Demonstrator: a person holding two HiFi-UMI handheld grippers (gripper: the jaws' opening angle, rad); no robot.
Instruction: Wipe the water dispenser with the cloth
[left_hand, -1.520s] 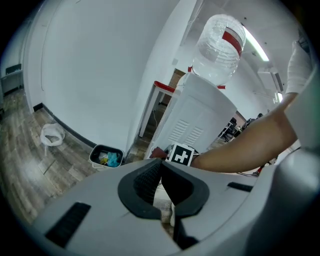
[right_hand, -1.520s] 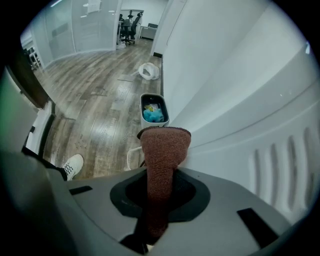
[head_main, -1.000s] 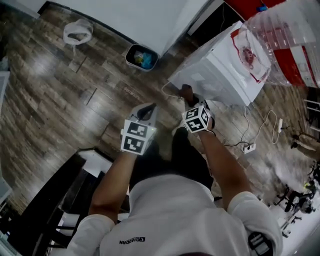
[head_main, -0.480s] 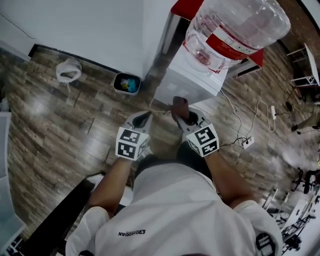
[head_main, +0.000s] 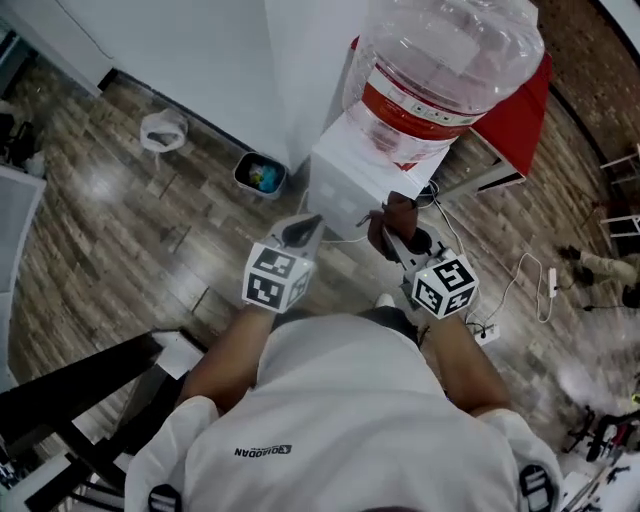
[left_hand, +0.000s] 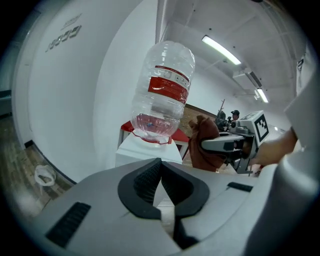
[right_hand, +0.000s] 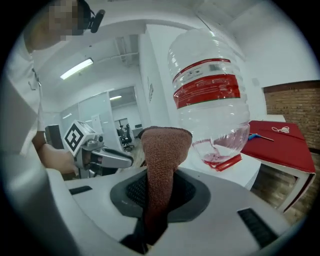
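While the head view showed only the tool backs and marker cubes from above, each tool view settled the jaw state: left tool (head_main: 300, 228) (left_hand: 160, 175) was clenched on nothing, tips together, and right tool (head_main: 388, 222) (right_hand: 159, 192) was grasping the cloth (head_main: 397, 210) (right_hand: 162, 160), a brown fold sticking up past the pads. The left tool view also caught the right tool (left_hand: 225, 144) side-on with the cloth (left_hand: 205, 142) hanging from it, held up in the air just beside the water dispenser (head_main: 345, 190) (left_hand: 142, 150) (right_hand: 240, 167). I could not tell whether the cloth touched the dispenser. Only the head view showed the floor: a small bin (head_main: 258, 175) at the wall beside the dispenser, a white bag (head_main: 163, 130) further left, a power strip (head_main: 487, 333) near the person's right side. Count: two tools, one cloth, one dispenser, one bottle (head_main: 440, 60) (left_hand: 162, 95) (right_hand: 210, 85) upturned on it, one bin, one red bench (head_main: 520, 110) (right_hand: 280, 145) behind. Versus 0.5 s earlier: the tools stood further apart, the cloth had shifted from close by the left tool's tip toward the dispenser's right front corner, and both grips were unchanged.
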